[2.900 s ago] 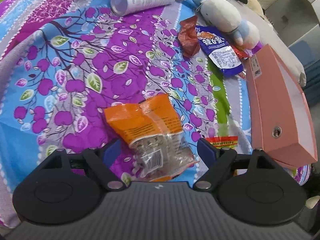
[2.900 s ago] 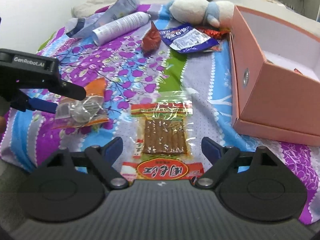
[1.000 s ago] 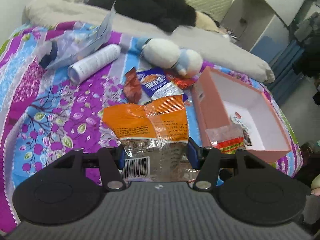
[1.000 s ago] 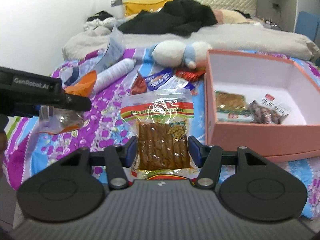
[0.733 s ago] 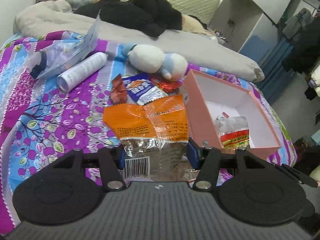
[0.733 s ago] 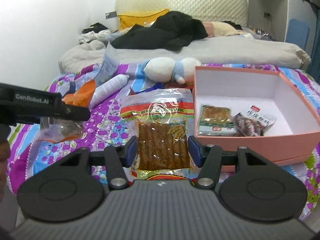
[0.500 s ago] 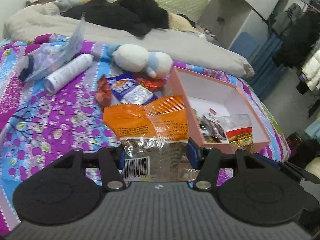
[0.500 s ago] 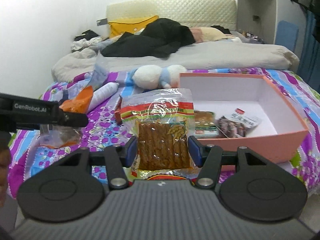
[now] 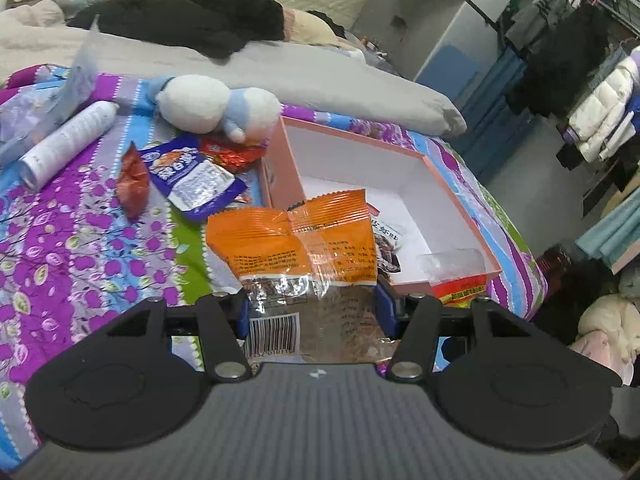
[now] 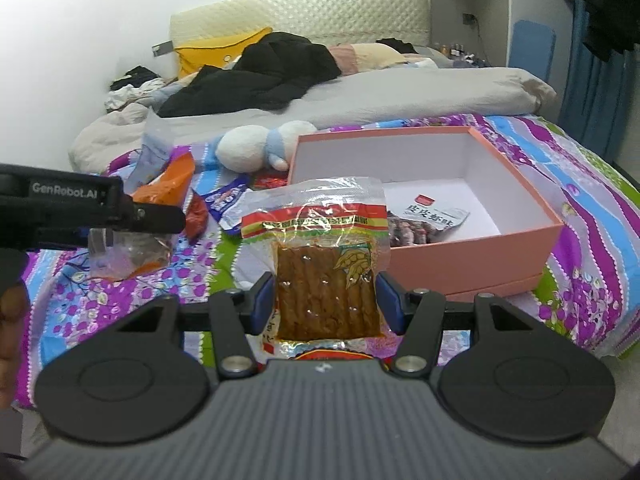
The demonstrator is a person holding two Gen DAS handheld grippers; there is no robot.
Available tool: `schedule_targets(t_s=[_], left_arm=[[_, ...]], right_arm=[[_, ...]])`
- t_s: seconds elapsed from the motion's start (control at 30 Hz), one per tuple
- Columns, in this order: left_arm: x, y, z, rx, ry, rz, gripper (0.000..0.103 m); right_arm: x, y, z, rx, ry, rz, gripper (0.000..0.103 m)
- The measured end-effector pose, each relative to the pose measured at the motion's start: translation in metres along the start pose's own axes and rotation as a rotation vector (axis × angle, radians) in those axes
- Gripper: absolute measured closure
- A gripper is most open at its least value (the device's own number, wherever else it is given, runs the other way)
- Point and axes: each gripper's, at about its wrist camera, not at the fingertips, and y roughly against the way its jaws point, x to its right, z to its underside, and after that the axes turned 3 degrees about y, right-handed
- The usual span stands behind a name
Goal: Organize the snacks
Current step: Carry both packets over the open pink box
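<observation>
Since earlier frames: both packets lifted off bedspread, carried toward pink box (image 9: 460,204).

Left gripper (image 9: 316,308) clamped on orange snack bag (image 9: 296,240), bag hanging over box's near corner.

Right gripper (image 10: 326,300) clamped on clear packet of brown sticks (image 10: 320,248), just short of box's front wall.

Done: dark snack pack (image 10: 424,220) already in box.

Left, by my judgement: release both packets; blue packet (image 9: 192,176), two red wrappers on bedspread (image 9: 60,240) not yet collected.

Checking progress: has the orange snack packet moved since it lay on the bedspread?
Yes. The orange snack packet, clamped in the left gripper, is lifted off the bedspread and carried right toward the pink box.
</observation>
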Motion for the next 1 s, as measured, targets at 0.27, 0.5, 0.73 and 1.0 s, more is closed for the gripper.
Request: schedule_targets(t_s=[0.27,0.5,0.73,1.0], left_arm=[[0.015,-0.042,-0.023,-0.044,-0.024,0.028,0.041],[0.028,-0.091,-0.046,-0.090,-0.055,0.038,0.041],[0.042,-0.144,-0.068,-0.132,-0.083,0.044,0.041],[0.052,-0.203,-0.087,-0.183,-0.137,0.058,0.041]], right_arm=[[0.022,-0.028,-0.009,-0.040,-0.028,0.014,0.046],[0.049,-0.063,-0.026,-0.067,-0.071,0.027,0.046],[0.077,-0.094,-0.044,-0.064,-0.099,0.055,0.046],[0.109,-0.134,-0.063,-0.071,-0.135,0.085,0.046]])
